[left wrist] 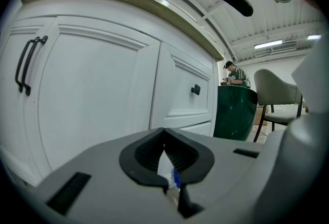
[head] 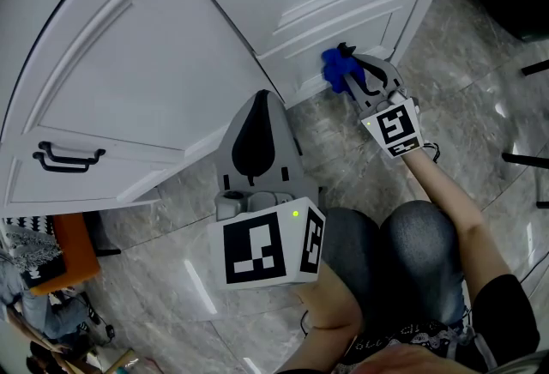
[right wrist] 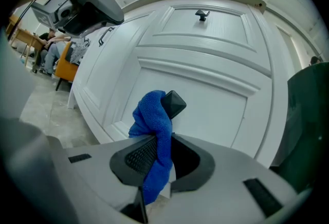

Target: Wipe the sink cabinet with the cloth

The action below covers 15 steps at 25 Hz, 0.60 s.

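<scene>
While the right gripper [head: 353, 76] is clamping the blue cloth [head: 334, 69], the sink cabinet [head: 360, 8] is lying just beyond it; the left gripper [head: 260, 105], jaws together and empty, is hovering nearer.

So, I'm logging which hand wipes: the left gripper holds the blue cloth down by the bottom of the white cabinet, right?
No, it is the right gripper whose jaws hold the blue cloth, as the right gripper view shows. The left gripper is shut and empty. The cloth is indeed low by the white cabinet.
</scene>
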### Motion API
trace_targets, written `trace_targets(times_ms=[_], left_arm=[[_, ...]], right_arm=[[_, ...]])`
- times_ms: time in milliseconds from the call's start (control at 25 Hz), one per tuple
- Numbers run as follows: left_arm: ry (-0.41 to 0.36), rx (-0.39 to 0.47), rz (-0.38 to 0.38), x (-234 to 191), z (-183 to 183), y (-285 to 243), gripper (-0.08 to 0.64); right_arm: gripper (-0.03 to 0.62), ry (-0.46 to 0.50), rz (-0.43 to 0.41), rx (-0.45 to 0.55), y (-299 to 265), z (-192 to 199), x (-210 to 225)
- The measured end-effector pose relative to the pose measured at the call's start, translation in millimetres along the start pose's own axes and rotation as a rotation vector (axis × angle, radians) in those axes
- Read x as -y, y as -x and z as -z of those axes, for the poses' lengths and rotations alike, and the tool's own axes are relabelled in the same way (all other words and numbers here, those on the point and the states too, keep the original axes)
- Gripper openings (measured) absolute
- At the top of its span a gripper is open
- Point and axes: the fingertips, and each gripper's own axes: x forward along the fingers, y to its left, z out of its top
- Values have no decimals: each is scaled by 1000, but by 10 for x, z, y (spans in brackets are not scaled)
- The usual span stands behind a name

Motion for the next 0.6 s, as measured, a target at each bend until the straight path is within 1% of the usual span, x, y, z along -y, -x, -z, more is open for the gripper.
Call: trace_targets(times_ms=[120, 320, 600], left_arm=[[-2, 1, -3, 1, -7, 5, 6], [-7, 1, -2, 15, -14, 8, 6], [-7, 0, -4, 11, -12, 7, 6]], right_arm=[[77, -2, 8, -3, 8, 17, 31], [77, -31, 20, -10, 22, 38, 71], [78, -40, 36, -15, 43, 70, 133]])
